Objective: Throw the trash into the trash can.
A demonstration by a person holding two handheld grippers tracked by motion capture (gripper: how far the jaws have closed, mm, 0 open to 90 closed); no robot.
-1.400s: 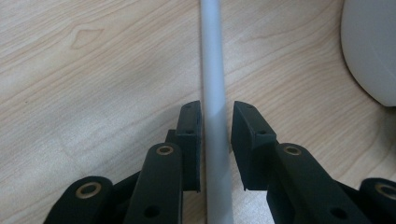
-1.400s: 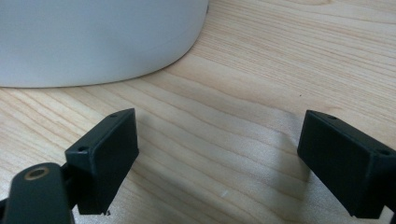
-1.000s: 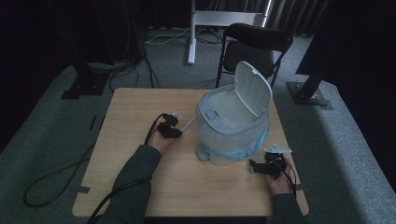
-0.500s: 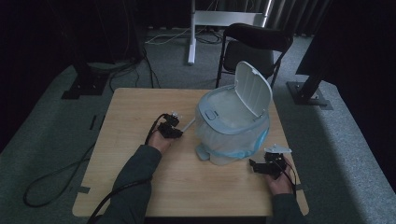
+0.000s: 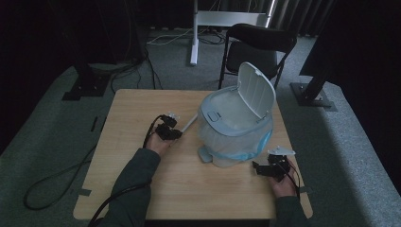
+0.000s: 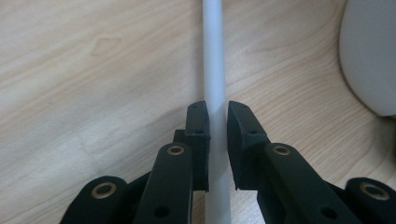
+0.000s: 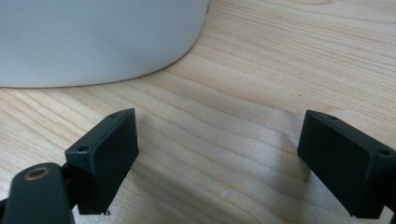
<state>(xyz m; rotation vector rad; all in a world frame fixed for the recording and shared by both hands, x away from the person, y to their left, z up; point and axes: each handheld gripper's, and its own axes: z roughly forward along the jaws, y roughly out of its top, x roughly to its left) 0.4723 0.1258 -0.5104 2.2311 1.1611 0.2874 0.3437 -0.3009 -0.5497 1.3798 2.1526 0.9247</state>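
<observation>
No readable writing — left gripper (image 6: 217, 135) jaws clamp a white tube (image 6: 214, 56).

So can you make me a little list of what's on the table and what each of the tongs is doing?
table: light wooden table
bin: white plastic bin, lid up, blue-edged bag inside
stick: thin white rod, lying flat, pointing at the bin
left tongs: closed around the rod
right tongs: open, nothing between, beside the bin
</observation>
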